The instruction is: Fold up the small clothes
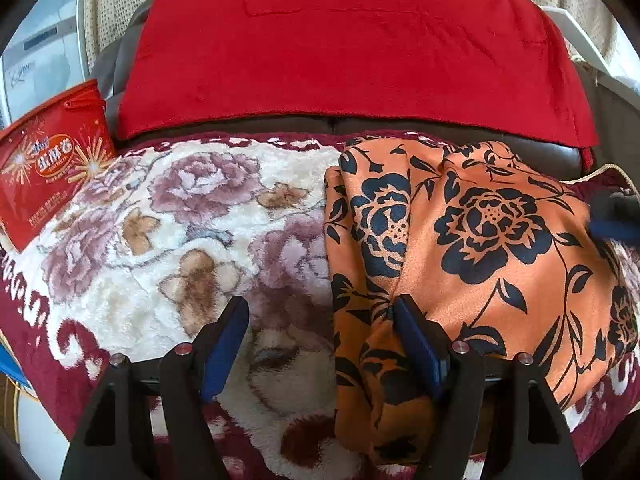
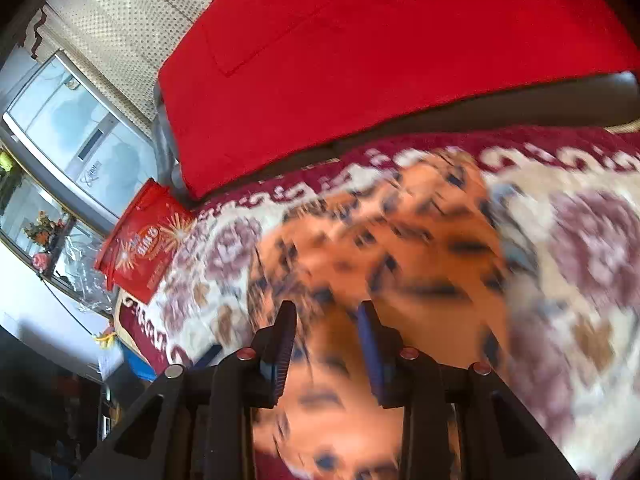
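An orange cloth with a dark blue flower print [image 1: 472, 232] lies bunched on the floral blanket [image 1: 180, 216], right of centre in the left wrist view. My left gripper [image 1: 320, 320] is open, its right finger pressed against the cloth's left fold and its left finger over bare blanket. The right gripper shows as a blurred dark and blue shape [image 1: 616, 220] at the cloth's right edge. In the right wrist view the cloth [image 2: 380, 248] is blurred by motion. My right gripper [image 2: 326, 320] stands part open with cloth between and below its fingers; a grip cannot be made out.
A red blanket [image 1: 344, 48] covers the sofa back behind the cloth. A red snack bag [image 1: 48, 164] lies at the blanket's left end, also in the right wrist view [image 2: 140, 244]. A window and a shelf with flowers [image 2: 44, 228] are at the left.
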`<state>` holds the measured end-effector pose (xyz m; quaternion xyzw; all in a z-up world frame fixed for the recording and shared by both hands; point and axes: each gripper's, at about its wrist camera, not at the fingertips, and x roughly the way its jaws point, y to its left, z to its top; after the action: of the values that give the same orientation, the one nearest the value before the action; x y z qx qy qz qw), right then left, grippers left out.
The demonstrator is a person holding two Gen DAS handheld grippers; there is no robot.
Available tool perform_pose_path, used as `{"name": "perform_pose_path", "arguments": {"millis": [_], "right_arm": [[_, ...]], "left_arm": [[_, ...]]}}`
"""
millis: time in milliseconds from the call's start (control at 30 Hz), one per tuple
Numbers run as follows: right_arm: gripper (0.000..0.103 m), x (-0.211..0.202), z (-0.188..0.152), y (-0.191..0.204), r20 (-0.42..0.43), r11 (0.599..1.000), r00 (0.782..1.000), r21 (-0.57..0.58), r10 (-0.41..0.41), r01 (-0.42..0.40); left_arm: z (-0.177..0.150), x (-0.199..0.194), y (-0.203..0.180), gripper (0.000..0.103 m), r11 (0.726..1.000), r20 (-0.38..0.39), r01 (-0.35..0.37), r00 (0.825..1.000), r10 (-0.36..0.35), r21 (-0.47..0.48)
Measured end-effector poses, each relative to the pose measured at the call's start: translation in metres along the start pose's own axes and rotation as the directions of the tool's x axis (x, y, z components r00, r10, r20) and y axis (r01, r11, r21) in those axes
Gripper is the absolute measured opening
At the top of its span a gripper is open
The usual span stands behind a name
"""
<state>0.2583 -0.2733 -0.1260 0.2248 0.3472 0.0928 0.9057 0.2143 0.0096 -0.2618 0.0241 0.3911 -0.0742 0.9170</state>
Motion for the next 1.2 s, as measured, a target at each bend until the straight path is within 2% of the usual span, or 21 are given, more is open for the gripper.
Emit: {"name": "perform_pose_path", "arguments": {"millis": [133, 267, 367, 433, 467, 500, 533, 633, 700, 833, 933, 1000, 1033, 1100, 1167, 1200], "right_arm": [[0.036, 0.002, -0.035, -0.01, -0.045, 0.998, 0.997, -0.041, -0.057, 0.055], [0.036, -0.004, -0.044, -0.016, -0.031, 0.999, 0.999, -0.035, -0.029, 0.028], [0.037, -0.021, -0.041, -0.024, -0.016, 1.0, 1.0, -0.011, 0.016, -0.016], [0.058, -0.03, -0.039, -0.03, 0.028, 0.999, 0.999, 0.0, 0.037, -0.037], [0.078, -0.039, -0.038, -0.039, 0.069, 0.998, 0.996, 0.019, 0.059, -0.061], [0.083, -0.049, -0.037, -0.048, 0.114, 0.996, 0.991, 0.044, 0.072, -0.078], [0.083, -0.056, -0.036, -0.057, 0.15, 0.994, 0.986, 0.068, 0.069, -0.08], [0.083, -0.064, -0.032, -0.097, 0.193, 0.976, 0.978, 0.183, 0.084, -0.12], [0.083, -0.061, -0.031, -0.118, 0.201, 0.956, 0.974, 0.248, 0.11, -0.159], [0.083, -0.041, -0.029, -0.155, 0.167, 0.891, 0.963, 0.371, 0.213, -0.261], [0.083, -0.027, -0.024, -0.163, 0.149, 0.858, 0.95, 0.408, 0.274, -0.311], [0.083, -0.018, -0.022, -0.163, 0.124, 0.856, 0.948, 0.408, 0.292, -0.318], [0.083, -0.011, -0.021, -0.158, 0.107, 0.853, 0.947, 0.412, 0.304, -0.32], [0.083, -0.005, -0.018, -0.156, 0.091, 0.856, 0.948, 0.409, 0.306, -0.315], [0.083, 0.002, -0.016, -0.154, 0.082, 0.859, 0.947, 0.402, 0.31, -0.317], [0.083, 0.004, -0.016, -0.153, 0.082, 0.859, 0.946, 0.399, 0.315, -0.321]], "left_arm": [[0.0, 0.0, -0.003, 0.076, 1.0, 0.001, -0.017, 1.0, 0.017, 0.007], [0.003, -0.002, -0.004, 0.076, 0.999, 0.006, -0.027, 1.0, 0.027, 0.033], [0.013, -0.008, 0.002, 0.076, 0.999, -0.001, 0.019, 1.0, -0.019, 0.026], [0.022, -0.016, 0.013, 0.079, 0.995, 0.02, 0.1, 0.995, -0.1, -0.024], [0.027, -0.019, 0.019, 0.088, 0.99, 0.034, 0.132, 0.991, -0.131, -0.05], [0.031, -0.02, 0.025, 0.093, 0.985, 0.039, 0.158, 0.987, -0.156, -0.072], [0.035, -0.019, 0.03, 0.096, 0.979, 0.04, 0.182, 0.983, -0.179, -0.095], [0.045, -0.006, 0.049, 0.096, 0.938, 0.0, 0.269, 0.961, -0.276, -0.219], [0.047, 0.01, 0.056, 0.096, 0.908, -0.057, 0.312, 0.939, -0.34, -0.279], [0.04, 0.038, 0.063, 0.096, 0.869, -0.148, 0.311, 0.908, -0.391, -0.385], [0.035, 0.057, 0.06, 0.096, 0.812, -0.198, 0.371, 0.846, -0.496, -0.451], [0.033, 0.064, 0.058, 0.096, 0.79, -0.202, 0.388, 0.826, -0.527, -0.476], [0.033, 0.065, 0.057, 0.096, 0.793, -0.205, 0.378, 0.83, -0.519, -0.477], [0.035, 0.061, 0.051, 0.096, 0.817, -0.19, 0.354, 0.857, -0.478, -0.456], [0.04, 0.052, 0.036, 0.096, 0.873, -0.173, 0.316, 0.9, -0.4, -0.372], [0.044, 0.048, 0.03, 0.096, 0.893, -0.168, 0.301, 0.914, -0.371, -0.335]]}}
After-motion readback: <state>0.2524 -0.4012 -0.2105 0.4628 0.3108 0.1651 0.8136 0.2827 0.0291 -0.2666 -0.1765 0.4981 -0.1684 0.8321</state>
